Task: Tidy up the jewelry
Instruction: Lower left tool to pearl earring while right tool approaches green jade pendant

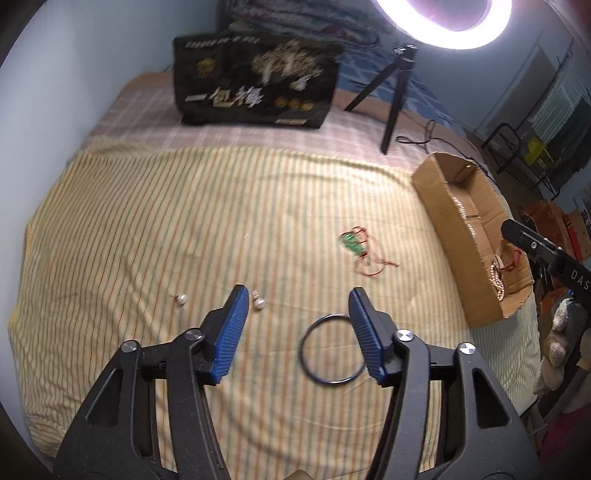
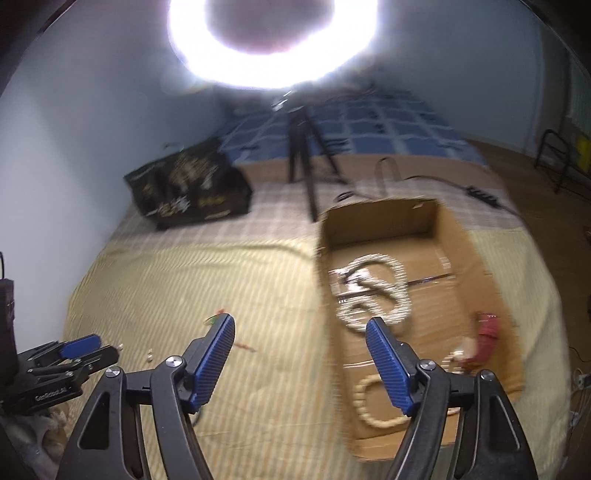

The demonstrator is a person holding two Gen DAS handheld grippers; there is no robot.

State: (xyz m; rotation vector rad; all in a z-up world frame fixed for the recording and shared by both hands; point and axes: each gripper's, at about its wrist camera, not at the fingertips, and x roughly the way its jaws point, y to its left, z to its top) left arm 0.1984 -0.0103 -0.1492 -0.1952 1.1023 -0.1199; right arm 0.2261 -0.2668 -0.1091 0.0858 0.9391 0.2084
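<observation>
My left gripper is open and empty above the striped bedspread. A dark bangle lies flat between its fingers, close to the right finger. Two small pearl earrings lie by the left finger. A green pendant on a red cord lies further ahead. My right gripper is open and empty over the near left edge of the cardboard box. In the box lie a pearl necklace, a bead bracelet and a red item. The box also shows in the left wrist view.
A black printed bag stands at the back of the bed. A black tripod with a bright ring light stands behind the box, with a cable trailing right. The bed edge drops off at right.
</observation>
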